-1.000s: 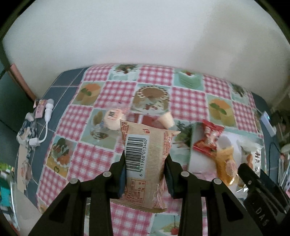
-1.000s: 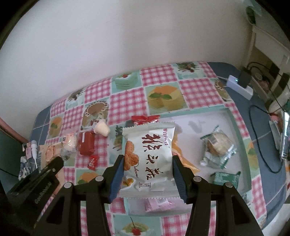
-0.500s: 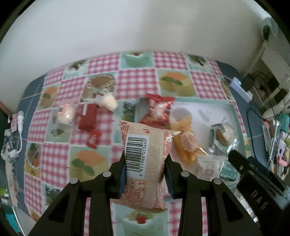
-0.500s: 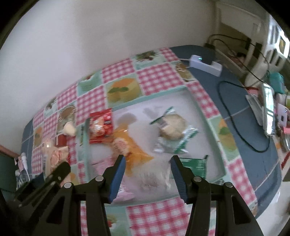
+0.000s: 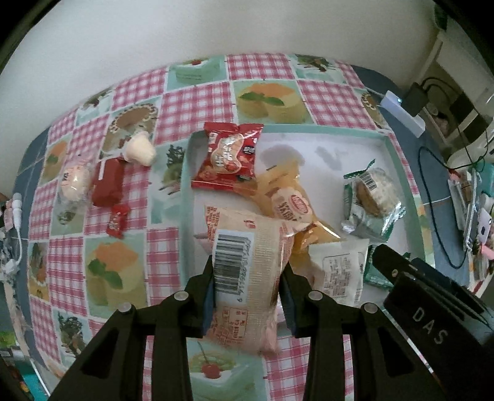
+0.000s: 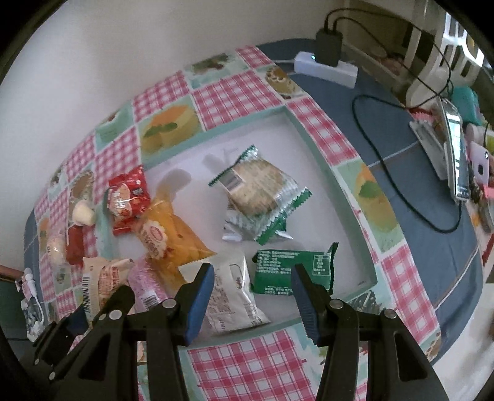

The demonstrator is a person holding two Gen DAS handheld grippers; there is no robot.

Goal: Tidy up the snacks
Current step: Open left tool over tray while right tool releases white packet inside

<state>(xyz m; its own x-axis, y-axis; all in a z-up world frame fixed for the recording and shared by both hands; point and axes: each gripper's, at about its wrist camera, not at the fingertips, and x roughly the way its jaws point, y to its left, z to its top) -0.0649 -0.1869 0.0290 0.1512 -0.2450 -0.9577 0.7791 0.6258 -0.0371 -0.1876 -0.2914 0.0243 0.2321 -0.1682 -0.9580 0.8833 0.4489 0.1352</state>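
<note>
The left gripper is clamped on the beige packet, to be lowered into the tray before release; the right gripper stands wide open, empty.

A plain white wall runs behind the table, which has a blue top under a checked cloth of pink gingham and cake pictures. Soft daylight falls evenly, with faint shadows. At the far right corner a white power strip lies on the table with a black plug in it; a black cable loops across the blue top. Beyond it, white furniture stands blurred at the edge. At the left edge, white earphones lie on the table.
</note>
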